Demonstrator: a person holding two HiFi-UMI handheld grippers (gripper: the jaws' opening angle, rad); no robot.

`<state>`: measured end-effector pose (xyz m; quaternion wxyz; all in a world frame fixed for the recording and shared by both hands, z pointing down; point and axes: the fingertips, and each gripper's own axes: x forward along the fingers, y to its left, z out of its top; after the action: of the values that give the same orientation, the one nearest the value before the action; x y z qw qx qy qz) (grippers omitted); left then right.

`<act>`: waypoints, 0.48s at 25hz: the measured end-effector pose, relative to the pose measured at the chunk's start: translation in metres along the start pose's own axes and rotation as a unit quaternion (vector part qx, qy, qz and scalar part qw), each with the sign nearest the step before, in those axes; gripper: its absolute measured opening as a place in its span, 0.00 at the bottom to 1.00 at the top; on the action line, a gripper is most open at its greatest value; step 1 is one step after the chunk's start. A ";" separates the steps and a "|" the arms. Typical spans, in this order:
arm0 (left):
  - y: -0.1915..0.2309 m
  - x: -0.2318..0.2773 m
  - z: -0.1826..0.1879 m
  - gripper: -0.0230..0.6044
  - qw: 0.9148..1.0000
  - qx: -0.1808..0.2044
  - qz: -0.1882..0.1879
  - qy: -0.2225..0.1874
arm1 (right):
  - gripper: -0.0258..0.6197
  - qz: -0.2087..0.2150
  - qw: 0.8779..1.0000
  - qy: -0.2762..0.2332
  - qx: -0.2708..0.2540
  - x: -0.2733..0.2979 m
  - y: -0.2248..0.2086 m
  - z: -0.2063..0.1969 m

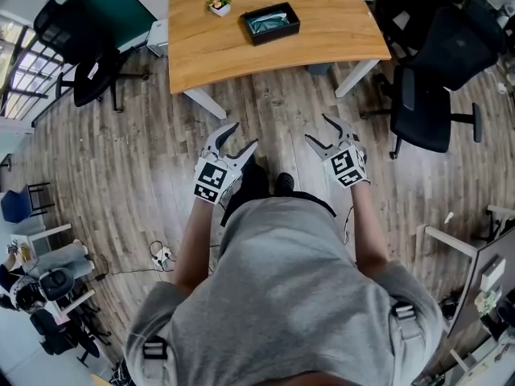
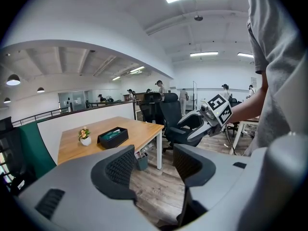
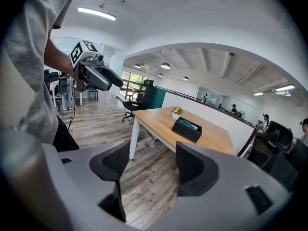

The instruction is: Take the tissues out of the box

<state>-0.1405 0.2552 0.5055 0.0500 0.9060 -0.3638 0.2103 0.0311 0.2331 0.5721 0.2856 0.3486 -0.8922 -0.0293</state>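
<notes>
Wooden table (image 1: 338, 22) is holding black tissue box (image 1: 271, 22) while L gripper (image 1: 245, 135) & R gripper (image 1: 317, 128) are hovering over floor (image 1: 273, 107), jaws spread, empty

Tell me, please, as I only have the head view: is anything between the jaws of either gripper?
Observer: No. In the left gripper view, the left gripper has its jaws apart, with only floor showing between them.
Operator: And the right one?
Observer: The same. The right gripper has its jaws apart and empty, and the table with the black box lies ahead of them.
Operator: Is anyone else in the room?
Observer: Yes, several people stand far off behind the office chairs.
</notes>
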 end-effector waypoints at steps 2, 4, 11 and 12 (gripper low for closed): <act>0.000 0.002 -0.002 0.45 1.000 -0.007 -0.005 0.003 | 0.52 0.003 1.000 0.000 0.000 0.003 0.001 0.000; -0.001 0.004 -0.004 0.46 1.000 -0.009 -0.009 0.002 | 0.52 0.004 1.000 0.001 0.000 0.006 0.000 0.000; 0.006 0.013 -0.006 0.47 1.000 -0.006 -0.008 0.004 | 0.52 0.007 1.000 0.010 -0.001 0.016 -0.007 -0.004; 0.009 0.015 -0.006 0.47 1.000 -0.006 -0.007 0.004 | 0.52 0.006 1.000 0.010 0.000 0.019 -0.008 -0.004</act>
<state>-0.1390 0.2405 0.5169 0.0580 0.9074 -0.3585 0.2115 0.0273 0.2154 0.5830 0.2947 0.3434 -0.8914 -0.0236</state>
